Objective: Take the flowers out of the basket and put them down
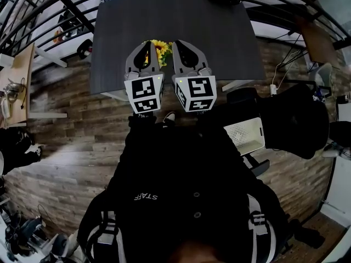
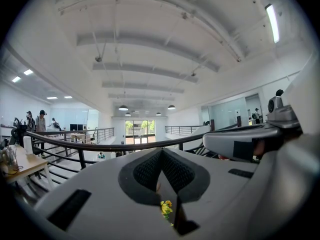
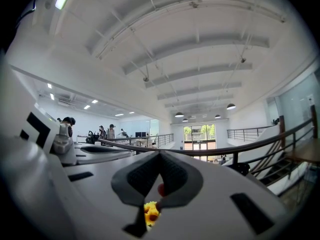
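The wood-plank floor is the largest surface, brown and streaked, spreading from 9 o'clock round to 4 o'clock in the head view. At 12 o'clock stands a rectangular table with a flat, matte, dark grey top. A black metal railing of thin round bars curves past its far side from 10 o'clock to 2 o'clock.

The left gripper and the right gripper lie side by side over the table's near edge, just beside each other. Each is a smooth pale grey shell that tapers to a point, with dark ribbed pads inside. Each carries a white cube of black square markers at its 6 o'clock end, the left cube and the right cube.

The flowers are small yellow blooms with dark centres and some green leaf. They sit on the table between the two gripper tips, slightly towards 12 o'clock. What they stand in is hidden behind the shells.

In the left gripper view, the left gripper has its jaws pressed together at the tip with nothing pinched. The flowers show only through the slit at 6 o'clock, beyond the jaws. In the right gripper view, the right gripper likewise has its jaws closed tip to tip and empty. There the flowers show through the gap at 6 o'clock, untouched.
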Available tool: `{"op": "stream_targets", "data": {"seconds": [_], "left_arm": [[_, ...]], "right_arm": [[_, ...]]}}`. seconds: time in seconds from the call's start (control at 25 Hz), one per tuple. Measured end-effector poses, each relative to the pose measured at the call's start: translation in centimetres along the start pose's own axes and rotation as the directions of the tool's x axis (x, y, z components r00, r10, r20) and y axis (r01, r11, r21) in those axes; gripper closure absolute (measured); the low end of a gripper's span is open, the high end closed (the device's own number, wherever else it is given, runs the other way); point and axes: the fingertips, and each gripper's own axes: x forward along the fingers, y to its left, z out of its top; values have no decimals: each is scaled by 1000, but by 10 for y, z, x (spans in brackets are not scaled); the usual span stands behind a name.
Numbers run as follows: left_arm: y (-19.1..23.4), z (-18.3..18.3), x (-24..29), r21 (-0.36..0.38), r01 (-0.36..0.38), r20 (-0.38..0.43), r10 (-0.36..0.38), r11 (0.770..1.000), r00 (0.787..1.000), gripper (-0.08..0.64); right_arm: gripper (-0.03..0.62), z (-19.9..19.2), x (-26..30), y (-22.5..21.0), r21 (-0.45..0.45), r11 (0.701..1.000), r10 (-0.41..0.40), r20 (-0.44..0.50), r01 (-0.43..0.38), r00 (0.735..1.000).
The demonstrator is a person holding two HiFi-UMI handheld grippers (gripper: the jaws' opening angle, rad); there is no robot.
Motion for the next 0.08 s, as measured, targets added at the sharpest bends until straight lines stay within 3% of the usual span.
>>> {"op": "stream_targets", "data": {"seconds": [0.08], "left_arm": [[2, -2, 1, -1, 1, -3, -1, 1000, 1000, 558]], "right_arm": [[581, -1, 2, 1, 2, 1000, -3, -1, 3, 1000]]}}
